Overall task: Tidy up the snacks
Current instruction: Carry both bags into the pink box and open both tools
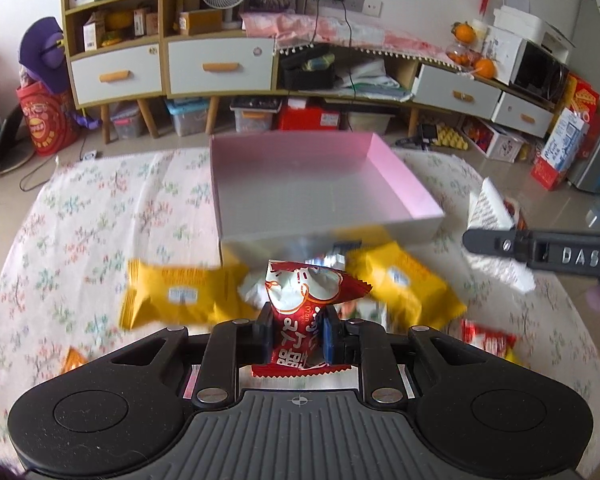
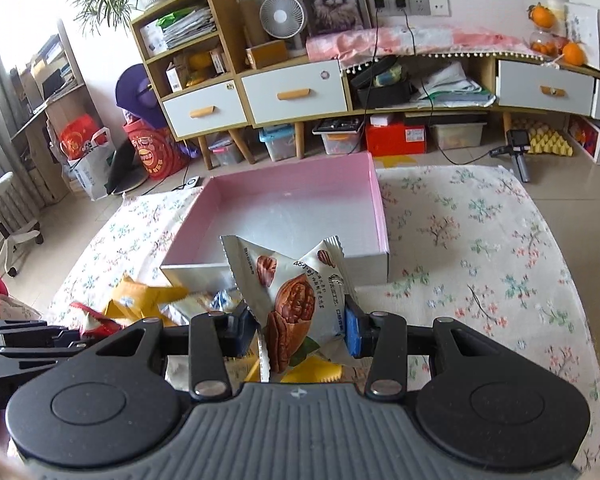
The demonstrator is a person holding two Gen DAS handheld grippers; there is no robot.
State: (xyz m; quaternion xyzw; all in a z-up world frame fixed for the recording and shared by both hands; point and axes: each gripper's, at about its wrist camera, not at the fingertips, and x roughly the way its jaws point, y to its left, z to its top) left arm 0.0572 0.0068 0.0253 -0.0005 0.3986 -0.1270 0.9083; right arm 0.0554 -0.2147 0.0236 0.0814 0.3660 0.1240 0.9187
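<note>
Red snack [image 1: 300, 320] left view, walnut packet [image 2: 296, 312] right

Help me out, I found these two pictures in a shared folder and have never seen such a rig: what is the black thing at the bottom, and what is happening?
No robot here: a person holds a two-fingered grabbing tool in each hand, each with a camera looking along its fingers. One picture is from the left tool, shut on a red snack packet. The other is from the right tool, shut on a white walnut packet. Ahead, on a floral cloth, stands an empty pink box; yellow packets lie before it.
</note>
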